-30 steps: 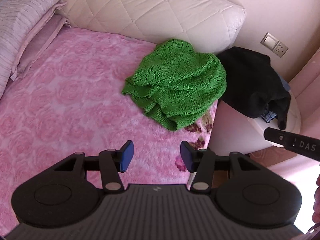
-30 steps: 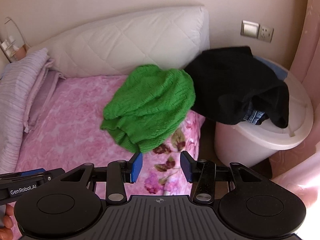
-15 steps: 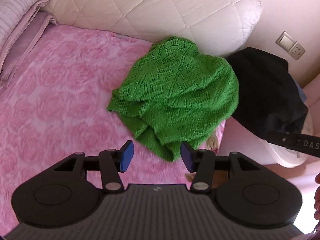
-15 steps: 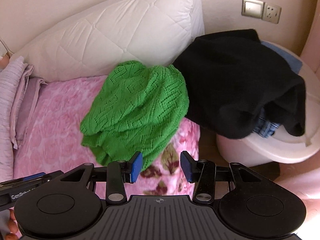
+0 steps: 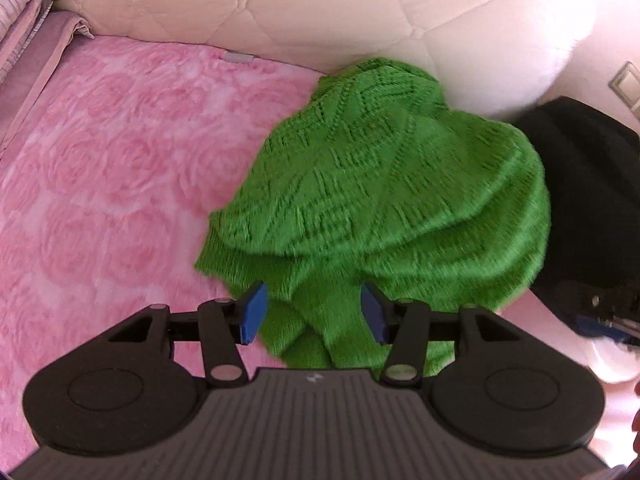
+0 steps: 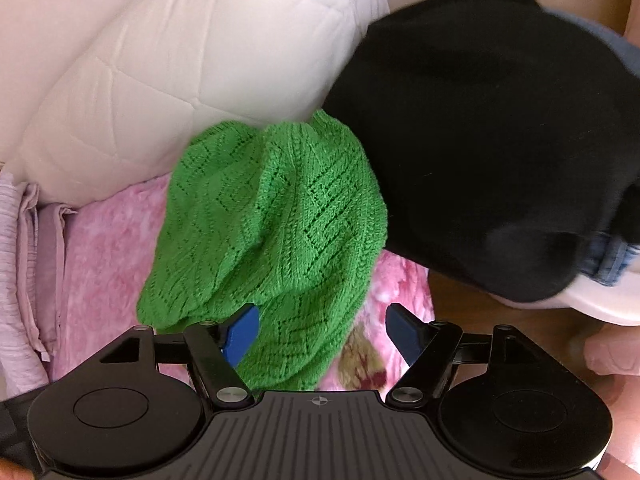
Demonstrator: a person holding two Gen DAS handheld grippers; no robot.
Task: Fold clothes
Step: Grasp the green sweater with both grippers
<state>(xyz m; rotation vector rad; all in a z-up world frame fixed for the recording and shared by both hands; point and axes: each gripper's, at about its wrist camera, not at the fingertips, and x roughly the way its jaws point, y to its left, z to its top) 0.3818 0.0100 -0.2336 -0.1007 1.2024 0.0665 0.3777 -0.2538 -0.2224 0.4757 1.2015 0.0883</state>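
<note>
Our left gripper (image 5: 314, 312) and right gripper (image 6: 322, 334) both gape, grasping nothing. The crumpled green sweater (image 5: 384, 208) lies between and beyond our fingers, its length running away toward the white pillow (image 6: 192, 60).

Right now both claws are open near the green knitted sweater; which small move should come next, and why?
Probably ease the left claw forward and close it on the near edge of the green sweater. Its pads already straddle that edge, and the sweater lies crumpled on the pink blanket, ungrasped. The right claw could follow.
</note>
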